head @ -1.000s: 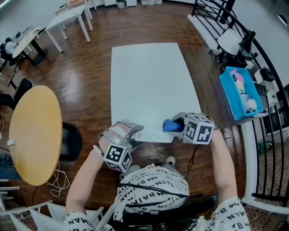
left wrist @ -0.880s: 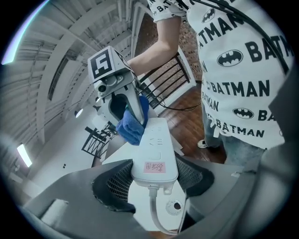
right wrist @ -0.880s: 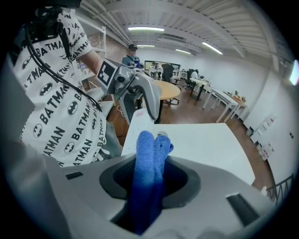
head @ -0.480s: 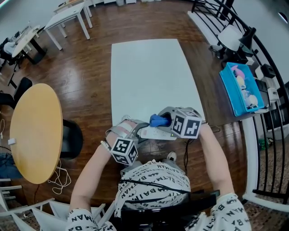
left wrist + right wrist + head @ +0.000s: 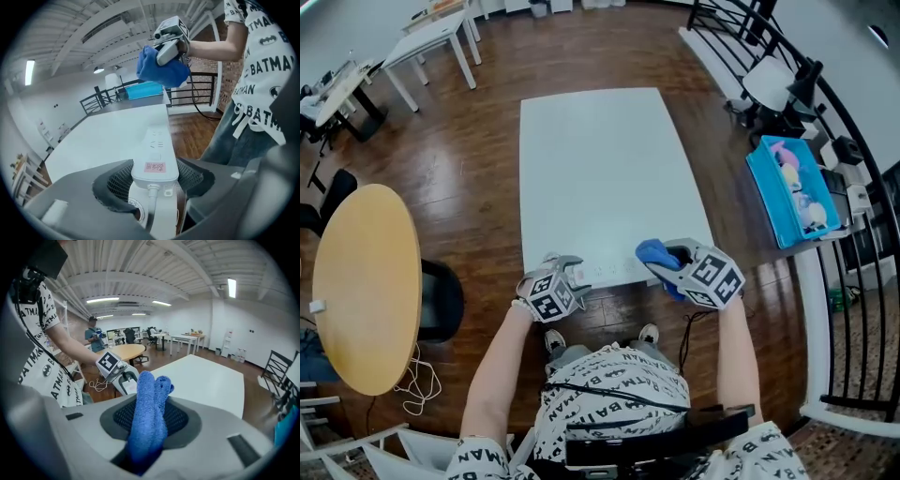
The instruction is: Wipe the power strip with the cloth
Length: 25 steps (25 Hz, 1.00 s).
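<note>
Blue terry cloth [image 5: 147, 423] is bunched between the jaws of my right claw [image 5: 664, 260]. They are clamped tight on its folded middle, and a rounded wad sticks out past the pads. My left claw [image 5: 154, 176] is clenched on the power strip [image 5: 154, 150]. Its two ribbed pads sit against the long sides of the white body, right at the end where the cord comes out, by the small pink label.

The strip lies along the near edge of the white table [image 5: 600, 159] with its socket face up. It runs from my left claw toward my right.

I judge the preparation as complete, with the strip pinned by one claw and the cloth gripped and ready in the other. The wiping itself is not happening at this instant. In the left gripper view the cloth hangs in the air above and beyond the far end of the strip, well clear of the plastic. The head view puts it near that same end by the table's edge.

I cannot tell from the strip's surface whether any of it has been cleaned, as it looks evenly white with no visible smear or dust line. As I read it, what is left is to bring the wad down onto the socket face and draw it along the length toward my left claw. The end under my left pads is covered, so it would need a change of grip.
</note>
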Motion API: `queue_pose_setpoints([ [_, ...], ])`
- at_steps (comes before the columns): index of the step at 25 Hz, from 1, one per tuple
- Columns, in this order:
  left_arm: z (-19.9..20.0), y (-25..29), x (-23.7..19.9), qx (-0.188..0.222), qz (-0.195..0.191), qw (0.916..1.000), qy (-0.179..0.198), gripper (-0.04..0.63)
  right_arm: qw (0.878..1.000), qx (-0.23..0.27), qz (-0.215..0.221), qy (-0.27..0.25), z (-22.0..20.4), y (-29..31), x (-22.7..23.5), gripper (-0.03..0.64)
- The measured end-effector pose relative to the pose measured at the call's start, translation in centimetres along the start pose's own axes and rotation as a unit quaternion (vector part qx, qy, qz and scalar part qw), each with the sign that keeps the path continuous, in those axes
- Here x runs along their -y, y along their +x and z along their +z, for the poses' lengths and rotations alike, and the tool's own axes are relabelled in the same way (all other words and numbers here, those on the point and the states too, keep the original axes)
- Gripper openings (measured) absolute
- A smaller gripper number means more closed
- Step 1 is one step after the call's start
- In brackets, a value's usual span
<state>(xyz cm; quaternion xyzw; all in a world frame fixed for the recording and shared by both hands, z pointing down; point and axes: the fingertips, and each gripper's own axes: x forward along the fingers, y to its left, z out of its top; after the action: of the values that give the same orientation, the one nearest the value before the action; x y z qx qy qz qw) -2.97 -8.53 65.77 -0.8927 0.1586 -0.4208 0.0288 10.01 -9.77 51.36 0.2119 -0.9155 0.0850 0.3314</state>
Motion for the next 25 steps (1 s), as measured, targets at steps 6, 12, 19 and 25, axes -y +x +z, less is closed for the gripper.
queue_pose_setpoints([
  [6, -1.7, 2.0, -1.5, -0.011, -0.017, 0.9993, -0.033, 0.284, 0.997, 0.012, -0.046, 0.059, -2.3, -0.7, 1.4, 0.137],
  [12, -3.7, 4.2, -1.9, -0.057, -0.022, 0.9969, -0.049, 0.284, 0.986, 0.027, -0.112, 0.12, -3.4, 0.2, 2.3, 0.137],
  [19, -4.3, 4.5, -2.5, -0.04, 0.01, 0.9944, -0.098, 0.35, 0.963, 0.031, -0.163, 0.214, -4.8, 2.2, 2.8, 0.137],
  [25, -0.6, -3.6, -6.6, 0.134, 0.151, 0.9497, -0.239, 0.175, 0.961, 0.03, -0.17, 0.217, -4.2, 3.3, 2.9, 0.135],
])
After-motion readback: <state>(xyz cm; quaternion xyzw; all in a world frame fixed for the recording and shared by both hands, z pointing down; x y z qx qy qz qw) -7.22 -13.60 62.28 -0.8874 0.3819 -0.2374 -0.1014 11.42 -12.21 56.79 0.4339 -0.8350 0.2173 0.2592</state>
